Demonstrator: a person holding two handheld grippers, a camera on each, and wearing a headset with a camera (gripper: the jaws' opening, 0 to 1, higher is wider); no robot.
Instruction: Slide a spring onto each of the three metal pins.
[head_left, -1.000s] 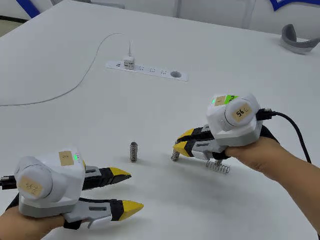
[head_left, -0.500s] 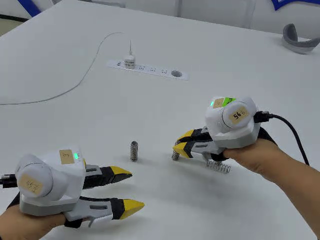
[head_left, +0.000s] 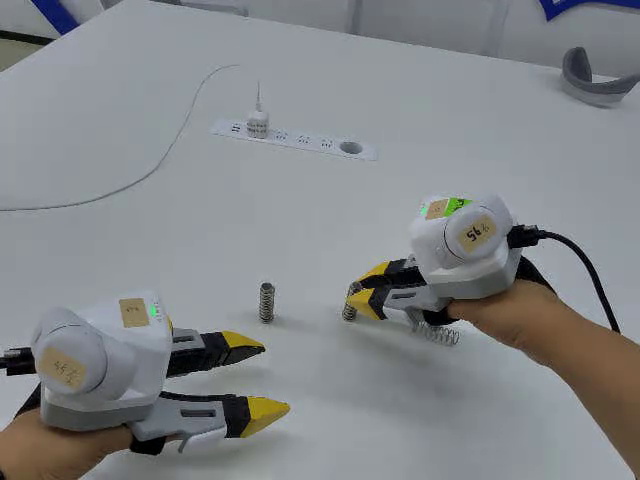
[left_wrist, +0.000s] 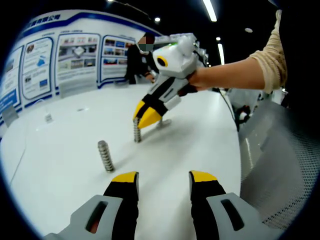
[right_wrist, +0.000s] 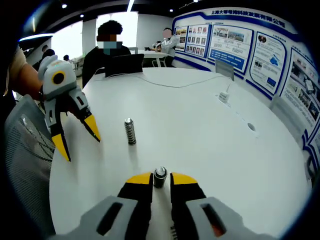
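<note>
While right tongs (right_wrist: 160, 178) pinch a spring (right_wrist: 160, 173) | left tongs (left_wrist: 163, 176) wide, well apart (another spring (left_wrist: 105, 155) ahead)

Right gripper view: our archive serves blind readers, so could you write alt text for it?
The right tool pinches a small grey spring-wrapped metal pin between its yellow-tipped jaws; the pin stands on the white table. Beyond it stands a second spring-wrapped metal pin, and the open left tool hovers to that pin's left, apart from it.
</note>
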